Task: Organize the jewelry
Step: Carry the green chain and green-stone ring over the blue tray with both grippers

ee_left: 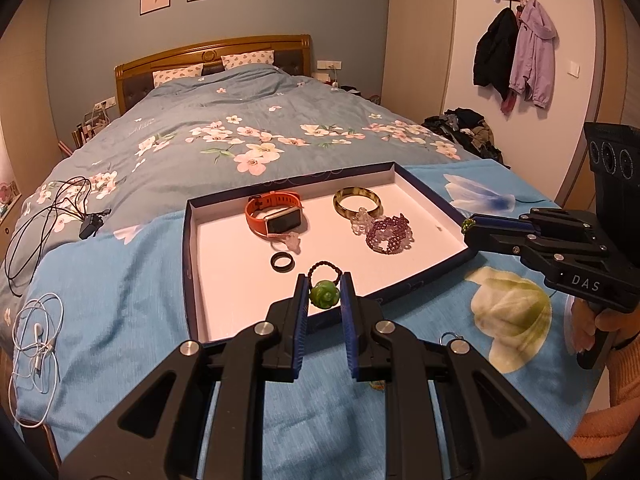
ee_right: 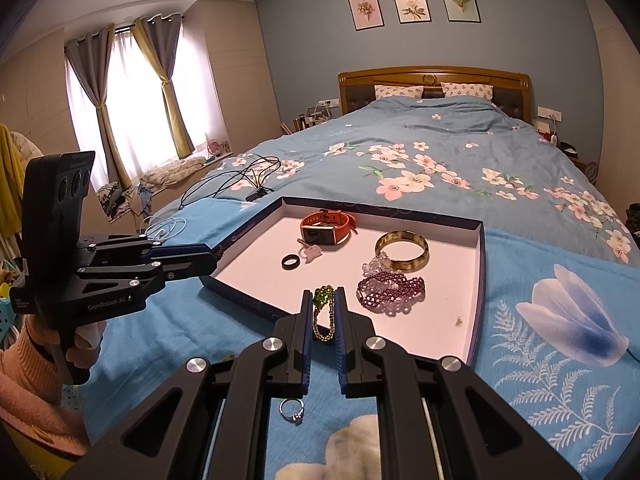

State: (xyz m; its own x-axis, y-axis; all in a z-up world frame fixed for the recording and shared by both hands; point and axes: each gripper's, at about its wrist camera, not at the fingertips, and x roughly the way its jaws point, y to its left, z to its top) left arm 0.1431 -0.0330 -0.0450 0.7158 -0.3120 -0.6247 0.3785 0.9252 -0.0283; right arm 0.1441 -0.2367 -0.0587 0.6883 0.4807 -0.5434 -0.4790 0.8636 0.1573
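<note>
You have both grippers loaded and poised at the shallow box lid [ee_left: 192,248] on the bed. Your left gripper [ee_left: 325,294] is clenched on a green rose-bead ring [ee_left: 324,295], its dark beaded band poking up over the lid's near edge — ready to drop beside the black ring [ee_left: 283,261] inside. Your right gripper [ee_right: 323,308] pinches a green beaded chain [ee_right: 323,312] that dangles over the lid's near wall. Inside the lid lie the orange watch [ee_left: 274,214], the bangle [ee_left: 357,201] and the purple bead bracelet [ee_left: 389,234]. A silver ring [ee_right: 292,410] waits outside the lid, on the blue cloth [ee_right: 540,380] — likely next.
</note>
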